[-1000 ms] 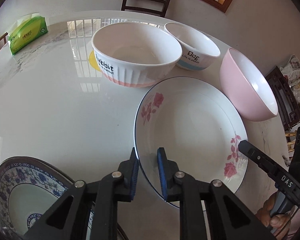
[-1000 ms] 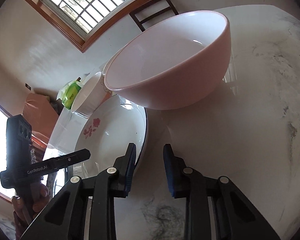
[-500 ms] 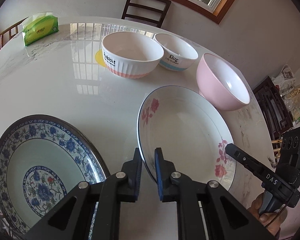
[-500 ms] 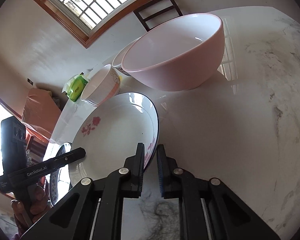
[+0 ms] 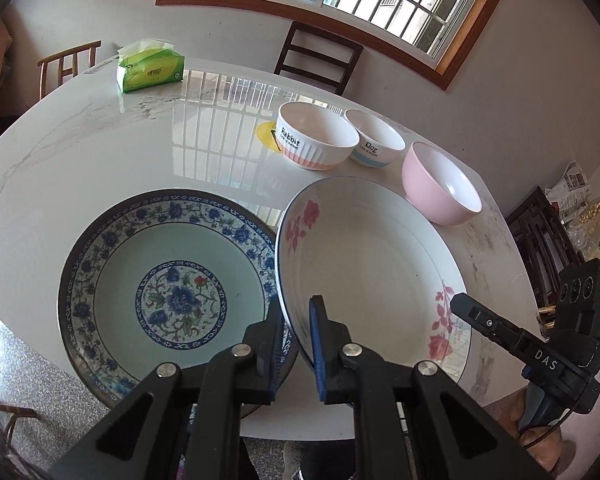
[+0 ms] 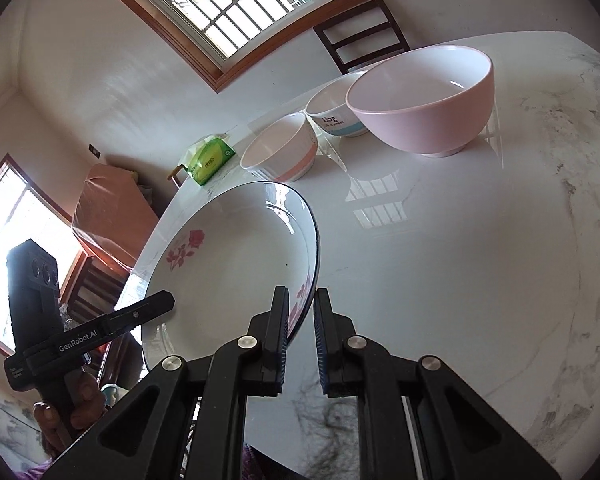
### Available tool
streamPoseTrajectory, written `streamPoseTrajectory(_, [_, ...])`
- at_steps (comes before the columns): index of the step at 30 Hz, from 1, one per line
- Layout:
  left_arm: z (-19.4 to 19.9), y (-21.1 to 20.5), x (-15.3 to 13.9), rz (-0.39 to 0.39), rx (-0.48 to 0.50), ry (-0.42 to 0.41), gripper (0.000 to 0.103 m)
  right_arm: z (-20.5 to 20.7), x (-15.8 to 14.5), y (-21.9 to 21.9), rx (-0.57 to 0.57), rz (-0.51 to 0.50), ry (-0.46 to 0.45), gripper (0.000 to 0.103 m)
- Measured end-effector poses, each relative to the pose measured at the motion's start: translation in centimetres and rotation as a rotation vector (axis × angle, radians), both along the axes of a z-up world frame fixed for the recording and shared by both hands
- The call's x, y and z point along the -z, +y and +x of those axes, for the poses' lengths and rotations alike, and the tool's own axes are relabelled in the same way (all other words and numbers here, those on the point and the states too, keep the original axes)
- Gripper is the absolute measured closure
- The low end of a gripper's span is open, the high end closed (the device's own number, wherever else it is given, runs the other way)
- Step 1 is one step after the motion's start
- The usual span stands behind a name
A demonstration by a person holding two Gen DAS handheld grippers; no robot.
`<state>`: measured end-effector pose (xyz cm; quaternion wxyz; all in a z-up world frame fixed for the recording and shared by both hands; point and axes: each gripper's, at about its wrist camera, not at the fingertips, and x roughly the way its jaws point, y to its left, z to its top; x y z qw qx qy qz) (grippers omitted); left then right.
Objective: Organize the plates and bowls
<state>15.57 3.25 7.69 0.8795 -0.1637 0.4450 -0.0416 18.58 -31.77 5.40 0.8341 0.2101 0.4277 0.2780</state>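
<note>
A white plate with pink roses (image 5: 372, 256) and a thin dark rim is tilted, its left edge lifted over the rim of a blue-and-white floral plate (image 5: 168, 280) lying flat on the bench. Beyond them three bowls stand upright in a row: a ribbed white bowl marked "Rabbit" (image 5: 318, 140) with a peach band, touching a smaller white bowl marked "Dog" (image 5: 375, 142) with a blue band, then a pink bowl (image 5: 440, 182).

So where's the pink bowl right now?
The pink bowl stands on the table's right side in the left wrist view, just past the rose plate, with the Dog bowl as its neighbour on the left.
</note>
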Motion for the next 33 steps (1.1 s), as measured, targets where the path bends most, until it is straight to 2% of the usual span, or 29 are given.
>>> streamPoseTrajectory(6, [-2.7,3.0,0.2,0.003,-0.066,-0.007,0.09,-1.1,-0.4,3.5,-0.075,-0.011,-0.012,0.09])
streamPoseTrajectory(18, [-4.5,8.2,1.7,0.006,-0.154,0.017,0.09,-1.1,0.2,9.8,-0.174,-0.053,0.005,0.09])
streamPoseTrajectory(33, [-4.4,9.7,2.4,0.023,-0.18,0.013,0.09,-0.7,0.7,12.9,-0.198,-0.103,0.012,0.09])
